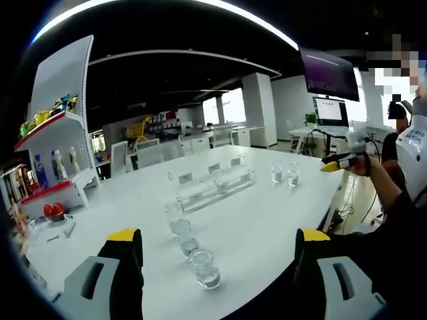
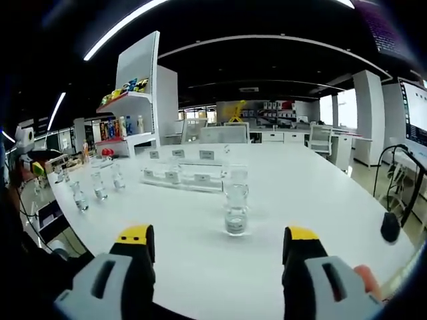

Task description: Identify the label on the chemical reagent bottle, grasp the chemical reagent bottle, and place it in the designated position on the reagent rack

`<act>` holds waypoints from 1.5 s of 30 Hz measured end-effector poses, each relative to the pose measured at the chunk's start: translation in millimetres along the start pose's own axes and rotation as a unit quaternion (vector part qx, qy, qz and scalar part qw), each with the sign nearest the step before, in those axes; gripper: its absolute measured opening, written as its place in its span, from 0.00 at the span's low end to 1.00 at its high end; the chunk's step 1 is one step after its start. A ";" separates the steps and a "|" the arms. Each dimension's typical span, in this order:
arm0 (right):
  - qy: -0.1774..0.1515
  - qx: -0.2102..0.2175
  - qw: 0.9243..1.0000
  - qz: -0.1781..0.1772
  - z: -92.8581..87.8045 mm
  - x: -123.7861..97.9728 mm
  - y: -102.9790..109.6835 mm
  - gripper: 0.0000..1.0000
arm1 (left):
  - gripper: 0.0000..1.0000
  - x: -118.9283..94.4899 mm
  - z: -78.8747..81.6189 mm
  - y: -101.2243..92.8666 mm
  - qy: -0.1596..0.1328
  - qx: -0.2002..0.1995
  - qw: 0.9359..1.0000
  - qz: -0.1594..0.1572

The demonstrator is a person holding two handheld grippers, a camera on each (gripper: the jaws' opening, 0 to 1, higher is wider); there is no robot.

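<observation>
Bottles [image 2: 235, 208] stand in a tight row on the tabletop [image 2: 320, 200], short of the rack [image 2: 180, 175]; your jaws are released on both grippers, and a wide approach could topple neighbours.

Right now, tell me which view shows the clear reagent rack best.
The left gripper view: the clear reagent rack runs diagonally mid-table, its tiers and label cards unobstructed. In the right gripper view the rack lies farther off, seen side-on, its end behind the nearest bottle.
</observation>
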State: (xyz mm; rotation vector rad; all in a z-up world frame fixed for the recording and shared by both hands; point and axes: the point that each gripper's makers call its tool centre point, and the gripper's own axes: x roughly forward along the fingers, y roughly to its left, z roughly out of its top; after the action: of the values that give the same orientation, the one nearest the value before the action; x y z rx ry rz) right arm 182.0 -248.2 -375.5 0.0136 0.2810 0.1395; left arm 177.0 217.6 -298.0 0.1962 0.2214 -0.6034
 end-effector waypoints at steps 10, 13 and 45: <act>0.002 -0.002 1.000 -0.005 -2.7 1.0 -2.8 0.79 | 0.94 0.3 0.3 -0.9 0.000 0.001 1.000 -0.001; 0.002 0.003 1.000 -0.005 -2.7 1.4 -3.2 0.80 | 0.94 0.2 0.0 -0.6 0.001 0.001 1.000 0.000; 0.002 0.009 1.000 0.002 -3.6 35.4 -8.7 0.82 | 0.94 -0.4 2.1 -0.8 0.001 0.004 1.000 0.001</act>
State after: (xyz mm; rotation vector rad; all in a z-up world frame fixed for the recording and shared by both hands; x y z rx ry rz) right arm 215.9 -251.9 -389.1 0.0325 0.2858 0.1407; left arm 176.6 216.7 -296.0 0.2049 0.2197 -0.6025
